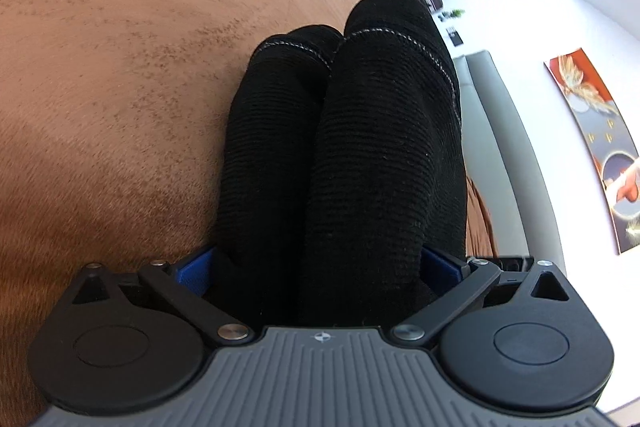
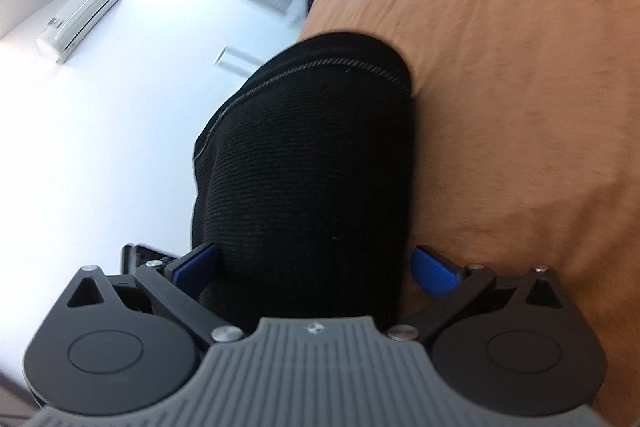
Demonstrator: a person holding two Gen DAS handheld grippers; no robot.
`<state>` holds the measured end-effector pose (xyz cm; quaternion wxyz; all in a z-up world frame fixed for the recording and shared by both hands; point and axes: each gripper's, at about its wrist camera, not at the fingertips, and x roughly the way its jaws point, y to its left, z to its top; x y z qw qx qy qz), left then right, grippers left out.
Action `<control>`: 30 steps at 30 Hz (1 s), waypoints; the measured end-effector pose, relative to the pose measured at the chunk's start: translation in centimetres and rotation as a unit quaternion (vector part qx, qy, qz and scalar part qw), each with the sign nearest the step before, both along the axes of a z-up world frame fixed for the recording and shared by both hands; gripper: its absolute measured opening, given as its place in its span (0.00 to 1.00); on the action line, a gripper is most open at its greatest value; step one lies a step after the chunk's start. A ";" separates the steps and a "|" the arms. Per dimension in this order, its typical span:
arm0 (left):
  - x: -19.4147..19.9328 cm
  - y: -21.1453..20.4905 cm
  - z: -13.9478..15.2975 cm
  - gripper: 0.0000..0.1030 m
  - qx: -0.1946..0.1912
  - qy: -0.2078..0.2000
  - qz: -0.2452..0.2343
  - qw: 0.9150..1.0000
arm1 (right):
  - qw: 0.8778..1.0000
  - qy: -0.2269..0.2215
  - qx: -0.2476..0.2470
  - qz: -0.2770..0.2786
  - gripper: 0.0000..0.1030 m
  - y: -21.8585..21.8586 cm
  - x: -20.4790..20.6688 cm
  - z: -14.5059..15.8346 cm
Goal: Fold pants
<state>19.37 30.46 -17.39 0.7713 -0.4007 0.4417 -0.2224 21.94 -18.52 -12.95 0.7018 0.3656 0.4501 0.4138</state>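
Pants (image 1: 344,155) of black ribbed knit fill the middle of both wrist views, and we hold them in both tools at once. In the left wrist view the cloth runs straight out from our left gripper (image 1: 320,267) in two rounded lobes side by side, each crossed near its far end by a pale stitched hem line. The blue fingers (image 1: 196,269) show only as slivers at either side of the bunched fabric, so we judge that gripper clamped on the pants. In the right wrist view our right gripper (image 2: 316,267) carries a single broad fold of the same cloth, with one stitched hem across its far end. There the left blue pad presses into the fabric, while the right blue pad stands just beside its edge, so we read this as a grip on the pants, though a looser one.

The brown bedspread (image 1: 120,87) lies on the outer side of each view. On the inner side there is only wall, with a framed picture (image 1: 592,147) in the left view and an air conditioner (image 2: 84,11) in the right.

What matters for the next move is that the long axis of the cloth points away from each tool, hem ends farthest out. Both grippers hold the near ends, so neither is nearer. We judge the pants are lifted over the bed, mid-fold, ready to be laid down hem first.
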 end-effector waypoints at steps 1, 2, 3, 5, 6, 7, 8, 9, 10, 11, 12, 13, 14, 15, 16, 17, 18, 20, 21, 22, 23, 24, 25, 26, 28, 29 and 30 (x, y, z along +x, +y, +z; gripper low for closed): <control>0.4 -0.1 0.0 1.00 0.001 0.001 -0.001 1.000 | 1.000 -0.001 0.003 0.008 0.95 0.4 0.2 -0.1; 0.5 -0.1 0.0 1.00 0.001 0.001 -0.002 1.000 | 1.000 -0.003 0.003 0.013 0.95 0.8 0.4 -0.2; 0.6 -0.1 0.0 1.00 0.002 0.001 -0.002 1.000 | 1.000 -0.004 0.005 0.016 0.95 1.2 0.5 -0.2; 0.8 -0.3 0.1 1.00 0.004 -0.001 -0.003 1.000 | 1.000 -0.005 0.007 0.021 0.95 1.7 0.7 -0.3; 0.9 -0.4 0.1 1.00 0.007 -0.001 -0.002 1.000 | 1.000 -0.005 0.007 0.021 0.95 1.9 0.8 -0.3; 0.9 -0.5 0.2 1.00 0.011 -0.001 -0.002 1.000 | 1.000 -0.004 0.008 0.021 0.95 2.1 0.8 -0.3; 0.9 -0.7 0.3 1.00 0.016 -0.002 -0.002 1.000 | 1.000 -0.005 0.009 0.020 0.95 2.2 0.8 -0.3; 0.9 -1.0 0.3 1.00 0.020 -0.003 -0.003 1.000 | 1.000 -0.007 0.009 0.020 0.94 2.2 0.7 -0.3; 0.8 -1.3 0.5 1.00 0.024 -0.003 -0.002 1.000 | 1.000 -0.012 0.007 0.020 0.89 2.2 0.6 -0.2; 0.8 -1.4 0.7 1.00 0.027 -0.004 -0.002 1.000 | 1.000 -0.014 0.008 0.019 0.86 2.2 0.4 -0.2; 0.8 -1.7 0.9 1.00 0.031 -0.006 0.000 0.999 | 1.000 -0.012 0.011 0.018 0.79 2.0 0.8 -0.3; 0.7 -1.9 1.1 1.00 0.035 -0.007 0.004 0.999 | 1.000 -0.008 0.016 0.016 0.74 1.7 0.7 -0.3; 0.5 -2.1 1.3 1.00 0.041 -0.010 0.006 0.999 | 1.000 -0.008 0.017 0.014 0.73 1.6 0.6 -0.2; 0.3 -2.3 1.7 1.00 0.048 -0.014 0.008 0.999 | 1.000 -0.010 0.016 0.012 0.71 1.5 0.4 -0.1; 0.0 -2.5 2.1 1.00 0.051 -0.018 0.011 0.998 | 1.000 -0.010 0.016 0.012 0.69 1.5 0.4 0.0; -0.2 -2.6 2.5 1.00 0.052 -0.020 0.015 0.998 | 1.000 -0.012 0.015 0.011 0.69 1.5 0.3 0.2; -0.5 -2.7 2.8 0.99 0.053 -0.023 0.018 0.998 | 1.000 -0.013 0.014 0.010 0.68 1.4 0.2 0.4; -0.9 -3.0 3.7 0.97 0.055 -0.029 0.022 0.998 | 1.000 -0.016 0.015 0.007 0.67 1.4 0.0 1.0; -1.1 -3.1 4.1 0.96 0.055 -0.032 0.022 0.998 | 1.000 -0.018 0.015 0.005 0.66 1.5 -0.2 1.3; -1.3 -3.2 4.4 0.95 0.055 -0.034 0.021 0.998 | 1.000 -0.020 0.016 0.004 0.66 1.5 -0.3 1.7; -1.5 -3.5 4.8 0.94 0.055 -0.037 0.018 0.998 | 1.000 -0.021 0.016 0.004 0.66 1.4 -0.5 2.0; -1.7 -3.6 5.1 0.92 0.055 -0.040 0.015 0.998 | 1.000 -0.023 0.015 0.003 0.66 1.3 -0.8 2.4; -2.0 -3.8 5.6 0.91 0.056 -0.044 0.011 0.997 | 1.000 -0.023 0.015 0.002 0.65 1.3 -1.0 2.7; -2.3 -4.0 6.0 0.91 0.058 -0.048 0.008 0.997 | 1.000 -0.025 0.015 0.001 0.65 1.1 -1.3 3.1; -2.9 -4.6 7.0 0.90 0.062 -0.057 0.002 0.996 | 0.999 -0.029 0.015 0.000 0.65 0.6 -2.0 3.9; -3.1 -4.9 7.4 0.90 0.062 -0.061 -0.001 0.996 | 0.999 -0.032 0.016 -0.001 0.65 0.3 -2.4 4.3; -3.3 -5.2 8.0 0.90 0.062 -0.064 -0.002 0.996 | 0.999 -0.036 0.017 -0.003 0.65 -0.1 -2.9 4.8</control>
